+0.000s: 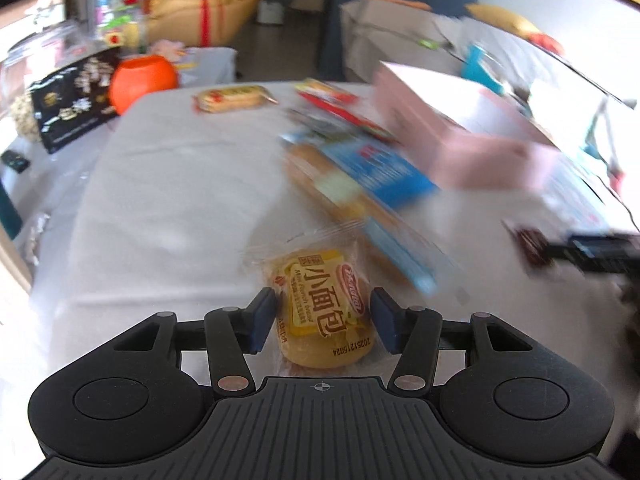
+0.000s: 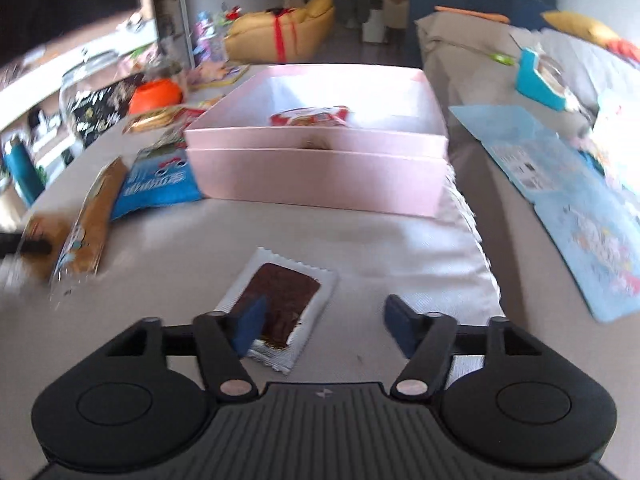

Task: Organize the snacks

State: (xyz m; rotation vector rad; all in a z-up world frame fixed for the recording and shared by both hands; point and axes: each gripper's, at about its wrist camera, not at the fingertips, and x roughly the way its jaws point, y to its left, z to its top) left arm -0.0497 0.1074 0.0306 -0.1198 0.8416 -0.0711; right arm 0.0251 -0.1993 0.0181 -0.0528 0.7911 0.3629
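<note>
In the left wrist view my left gripper [image 1: 324, 322] is shut on a small yellow-labelled bread packet [image 1: 324, 308], held above the white table. A pink box [image 1: 460, 132] lies ahead to the right, with a blue-wrapped bread loaf [image 1: 360, 188] beside it. In the right wrist view my right gripper [image 2: 324, 326] is open over the table; its left finger overlaps a silver packet with a brown bar [image 2: 280, 304]. The pink box [image 2: 320, 172] stands open straight ahead with a red snack [image 2: 308, 116] inside.
A biscuit packet [image 1: 230, 99], red packets [image 1: 336, 104] and an orange bowl [image 1: 142, 80] lie at the table's far end. A long brown snack bar [image 2: 90, 224] and blue packet [image 2: 156, 184] lie left of the box. Blue paper sheets [image 2: 560, 200] lie right.
</note>
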